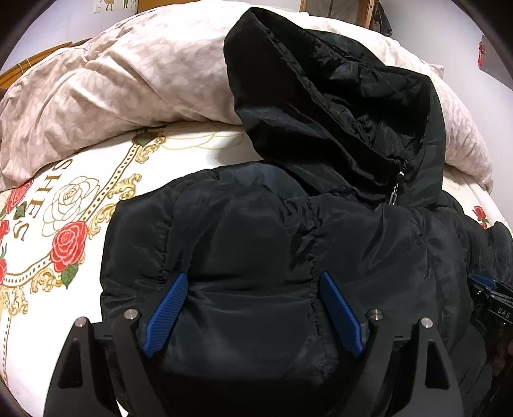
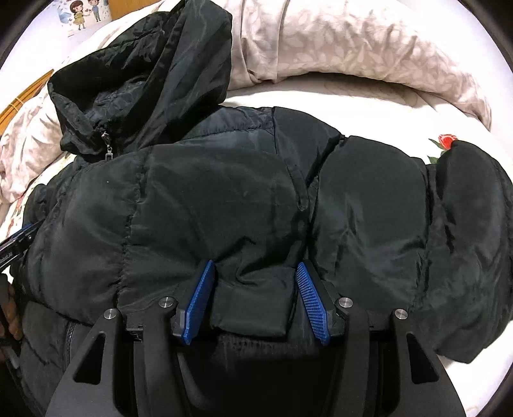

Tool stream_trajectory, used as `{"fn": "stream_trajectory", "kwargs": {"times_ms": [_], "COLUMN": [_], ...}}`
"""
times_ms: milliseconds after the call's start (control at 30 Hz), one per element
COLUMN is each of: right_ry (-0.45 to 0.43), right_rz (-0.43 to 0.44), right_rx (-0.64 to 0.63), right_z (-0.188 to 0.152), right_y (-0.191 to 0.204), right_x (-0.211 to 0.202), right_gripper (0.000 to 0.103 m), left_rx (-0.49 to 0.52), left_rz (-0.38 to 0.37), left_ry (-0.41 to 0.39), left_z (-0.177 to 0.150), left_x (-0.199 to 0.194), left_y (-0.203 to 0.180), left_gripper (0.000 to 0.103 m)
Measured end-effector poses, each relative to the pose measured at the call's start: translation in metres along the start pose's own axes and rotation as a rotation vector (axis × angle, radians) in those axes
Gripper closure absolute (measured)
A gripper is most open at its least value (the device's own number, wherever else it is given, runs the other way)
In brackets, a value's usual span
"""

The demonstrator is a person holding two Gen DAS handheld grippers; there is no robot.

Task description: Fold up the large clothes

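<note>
Seemingly to pin the folded black puffer jacket flat, the left gripper presses wide open, holding nothing, while the right gripper, half-closed, straddles a puffy fold.

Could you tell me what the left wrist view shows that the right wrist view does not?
Only the left wrist view shows the big rose print with lettering on the bed sheet, plus the left gripper, open over the jacket's near edge. Only the right wrist view shows the cartoon wall sticker, the jacket's bulging sleeve at the right side and the right gripper, its fingers apart around a fold of padding. Both show the black puffer jacket, its hood propped on the leaf-patterned duvet, and the zipper pull.
</note>
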State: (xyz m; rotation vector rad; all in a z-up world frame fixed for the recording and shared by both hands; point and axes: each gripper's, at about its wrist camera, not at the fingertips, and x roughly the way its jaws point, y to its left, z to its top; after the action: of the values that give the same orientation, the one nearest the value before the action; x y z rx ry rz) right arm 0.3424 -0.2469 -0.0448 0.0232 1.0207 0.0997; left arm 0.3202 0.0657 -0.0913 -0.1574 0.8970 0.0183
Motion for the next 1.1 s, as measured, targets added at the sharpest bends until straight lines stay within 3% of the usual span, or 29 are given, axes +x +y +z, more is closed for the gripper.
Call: {"fn": "stream_trajectory", "kwargs": {"times_ms": [100,300,500,700,900,1100], "right_ry": [0.006,-0.060,-0.082,-0.087,-0.085,-0.097], "right_rz": [-0.007,-0.030,-0.044,-0.046,-0.006,-0.004], "right_rx": [0.010,0.007,0.007,0.075,0.133,0.189], "right_z": [0.003,-0.017,-0.058,-0.097,-0.119,-0.123], "right_y": [-0.001,-0.007,-0.011,-0.026,-0.048,-0.074], "right_x": [-0.016,-0.079,-0.138,-0.187,-0.216,-0.223], "right_gripper": [0.049,0.049,0.049,0.049,0.038,0.037], "left_rx": [-0.007,-0.009,0.002,-0.019,0.013,0.046], "left_rz": [-0.002,-0.005,0.020,-0.031,-0.031,-0.055], "left_ry": [0.026,-0.025,-0.061,-0.027,-0.015,-0.022], "left_z": [0.006,0.004,-0.023,-0.056,-0.074,-0.072], "left_x": [-0.011,-0.073,-0.131,-0.168,-0.194,-0.201], "left_y": [0.000,-0.007,-0.026,-0.043,-0.061,-0.083], "left_gripper": [0.018,0.018,0.018,0.018,0.018,0.018]}}
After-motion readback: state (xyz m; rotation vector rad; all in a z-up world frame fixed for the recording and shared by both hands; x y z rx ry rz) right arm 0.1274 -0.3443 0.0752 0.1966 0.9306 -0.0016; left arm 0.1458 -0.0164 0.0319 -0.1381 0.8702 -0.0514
